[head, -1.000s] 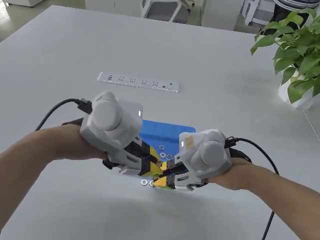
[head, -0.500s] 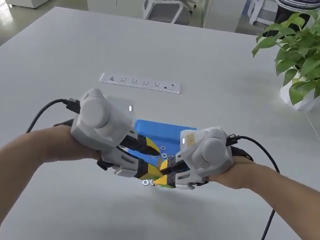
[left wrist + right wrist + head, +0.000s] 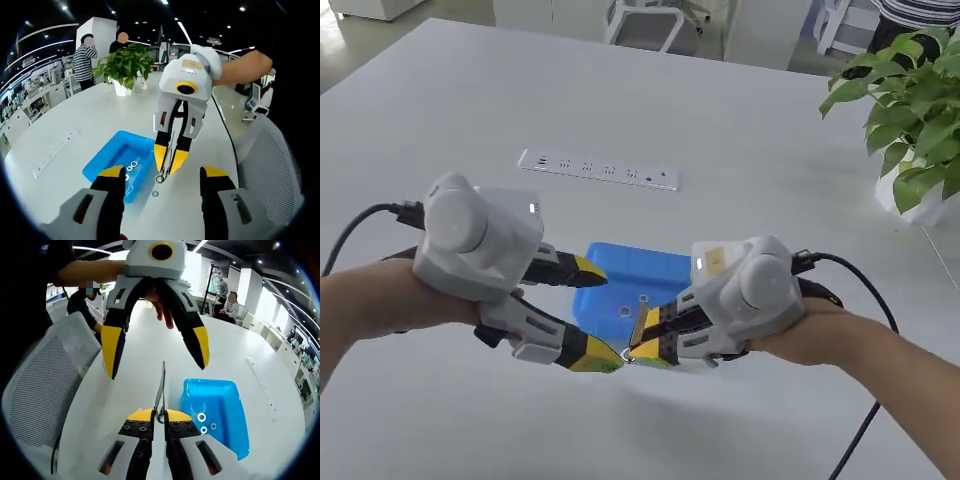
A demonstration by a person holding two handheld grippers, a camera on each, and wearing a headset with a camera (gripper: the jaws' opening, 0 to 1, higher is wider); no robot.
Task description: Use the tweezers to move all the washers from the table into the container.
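My right gripper [image 3: 155,416] is shut on thin metal tweezers [image 3: 161,387], which point forward from its jaws. In the left gripper view the tweezers [image 3: 170,152] point down at the table, with a washer [image 3: 159,178] at their tip; whether it is pinched or lying there I cannot tell. Another washer [image 3: 155,193] lies loose on the table just in front. The blue container [image 3: 625,272] holds a few washers [image 3: 202,418]. My left gripper [image 3: 594,314] stands open to the left, facing the right gripper [image 3: 642,345], with nothing between its jaws.
A white power strip [image 3: 598,168] lies beyond the container. A potted plant [image 3: 915,110] stands at the far right of the white table [image 3: 770,170]. Cables trail from both grippers. A mesh chair [image 3: 272,165] sits at the table's near edge.
My left gripper has drawn back to the left and its jaws have spread wider, uncovering the blue container. The right gripper stays over the same spot with the tweezers.
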